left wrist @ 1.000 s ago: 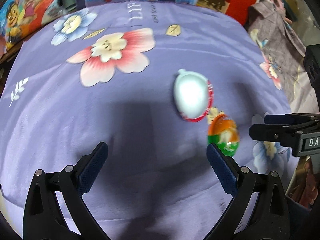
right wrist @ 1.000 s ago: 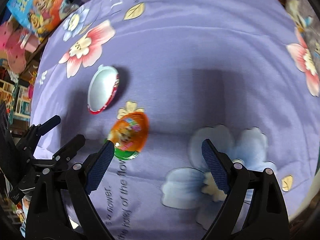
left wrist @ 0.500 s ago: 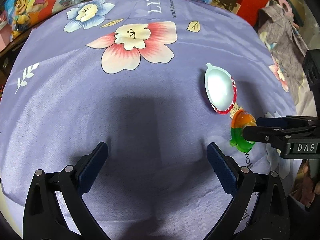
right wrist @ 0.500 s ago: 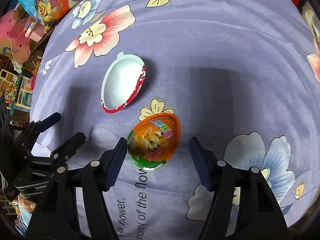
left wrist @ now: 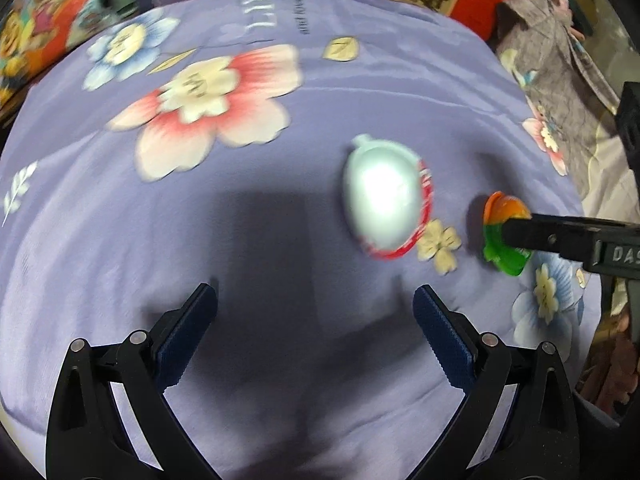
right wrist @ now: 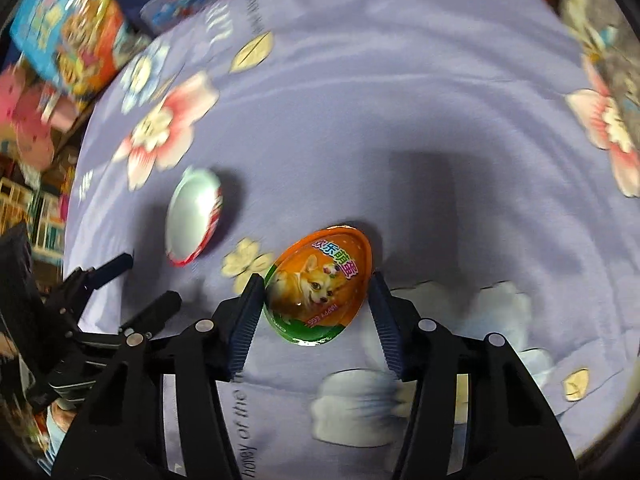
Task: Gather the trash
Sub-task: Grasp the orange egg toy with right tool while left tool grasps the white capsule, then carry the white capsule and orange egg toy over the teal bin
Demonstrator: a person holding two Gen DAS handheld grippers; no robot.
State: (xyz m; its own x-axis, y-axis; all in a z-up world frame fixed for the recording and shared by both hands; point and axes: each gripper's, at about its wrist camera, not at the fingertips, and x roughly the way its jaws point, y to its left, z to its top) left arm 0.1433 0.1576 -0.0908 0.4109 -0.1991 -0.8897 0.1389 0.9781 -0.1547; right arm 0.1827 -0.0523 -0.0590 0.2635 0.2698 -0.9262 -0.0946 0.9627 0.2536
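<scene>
**Right tongs around the orange egg pack**

The right tongs point(right wrist: 316, 312) straddle the orange-and-green egg pack point(right wrist: 318, 284) on the purple floral cloth point(right wrist: 400, 120), left pad touching, right pad just beside. The left tongs point(left wrist: 316, 332) hover apart, empty, near the white egg shell point(left wrist: 384, 196).

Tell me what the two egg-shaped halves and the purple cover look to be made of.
Orange egg half: probably thin glossy plastic with a printed dog label; it shows bright glare spots and a translucent rim.
White egg half: likely a thin plastic shell, smooth and pale inside with a red printed edge; blur leaves it uncertain.
Purple cover: woven fabric, matte, with soft wrinkles and printed flowers.
</scene>
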